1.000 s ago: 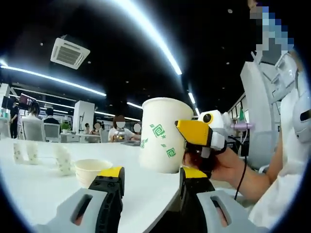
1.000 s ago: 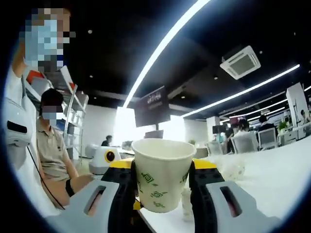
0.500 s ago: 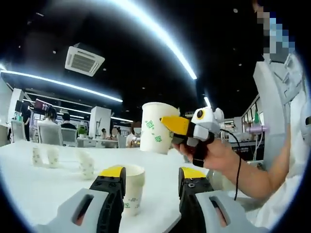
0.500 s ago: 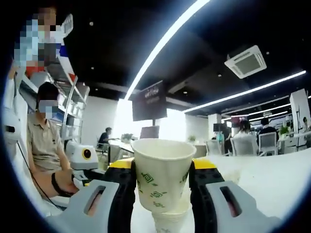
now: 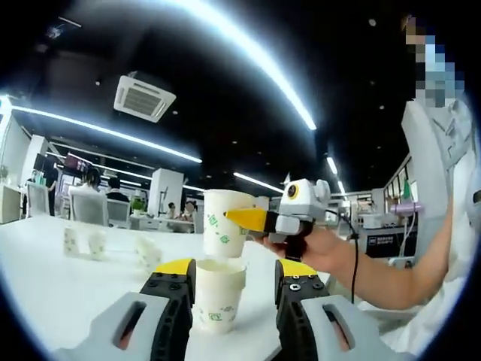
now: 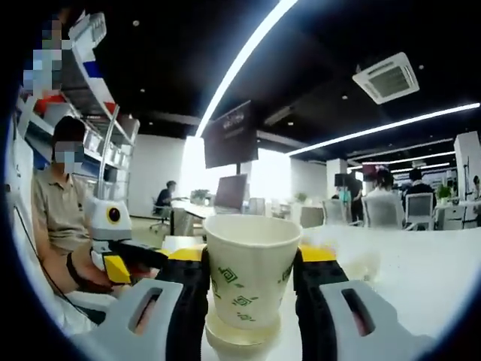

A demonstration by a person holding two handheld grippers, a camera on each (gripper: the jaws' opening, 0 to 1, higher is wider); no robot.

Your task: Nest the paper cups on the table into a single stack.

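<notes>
Right gripper point(image 6: 250, 289) grasps a tapered green-printed paper cup point(image 6: 251, 271), hovering just above the standing cup point(image 5: 218, 295). Left gripper point(image 5: 229, 301) released, jaws flanking that standing cup; smooth white table point(image 5: 60, 286) open toward 9 o'clock.

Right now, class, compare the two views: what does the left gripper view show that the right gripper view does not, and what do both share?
Left gripper view alone: the left gripper open around the standing paper cup, untouched, the right gripper seen from outside with a hand behind it, and small cups far off on the white table.

Right gripper view alone: a seated person, a wall monitor, and the left gripper's yellow tip.

Both share: the held paper cup just above the standing cup's rim.
</notes>
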